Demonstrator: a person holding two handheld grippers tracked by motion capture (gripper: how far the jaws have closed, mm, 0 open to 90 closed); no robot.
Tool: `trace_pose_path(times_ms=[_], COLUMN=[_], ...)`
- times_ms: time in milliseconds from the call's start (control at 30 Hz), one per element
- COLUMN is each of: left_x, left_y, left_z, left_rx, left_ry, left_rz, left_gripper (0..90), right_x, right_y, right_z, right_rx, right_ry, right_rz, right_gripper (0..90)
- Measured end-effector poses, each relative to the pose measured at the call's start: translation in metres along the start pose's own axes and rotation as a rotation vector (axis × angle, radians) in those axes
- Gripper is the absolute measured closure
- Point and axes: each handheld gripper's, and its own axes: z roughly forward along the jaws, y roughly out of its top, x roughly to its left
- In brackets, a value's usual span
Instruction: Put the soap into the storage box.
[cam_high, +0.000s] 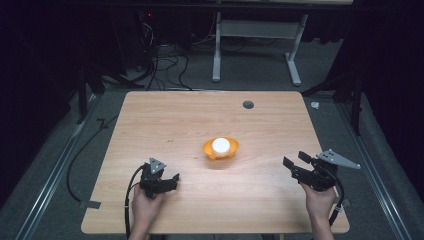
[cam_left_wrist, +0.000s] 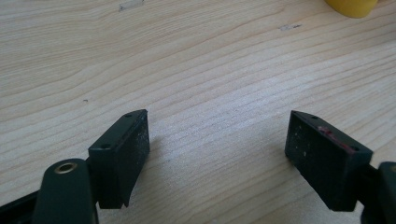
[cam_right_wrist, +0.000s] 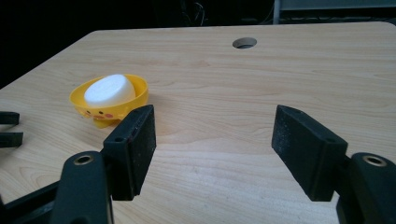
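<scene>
Yellow bowl sits near the middle of the wooden table, well apart from every edge, with bare wood all around it. Nearest the person, the left gripper and right gripper are held low by the near edge, each with jaws spread wide and empty. Inside the bowl rests a white round object. Farther off, a cable hole lies near the far edge.

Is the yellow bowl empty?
No, a white round object sits inside the yellow bowl in the right gripper view.
</scene>
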Motion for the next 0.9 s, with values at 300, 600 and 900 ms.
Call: trace_pose_path(times_ms=[300,600,900], left_x=[0.0,0.0,0.0], left_y=[0.0,0.0,0.0], left_z=[0.0,0.0,0.0], left_rx=[0.0,0.001,0.001], left_ry=[0.0,-0.002,-0.003], left_rz=[0.0,0.001,0.001], left_gripper=[22.3,22.1,22.1], right_x=[0.003,0.008,0.011], right_y=[-0.011,-0.024,-0.03], right_z=[0.001,0.007,0.019], right_rx=[0.011,0.045,0.066], right_ry=[0.0,-0.004,0.008], right_rz=[0.022,0.019,0.031], right_gripper=[31.8,32.1,33.6])
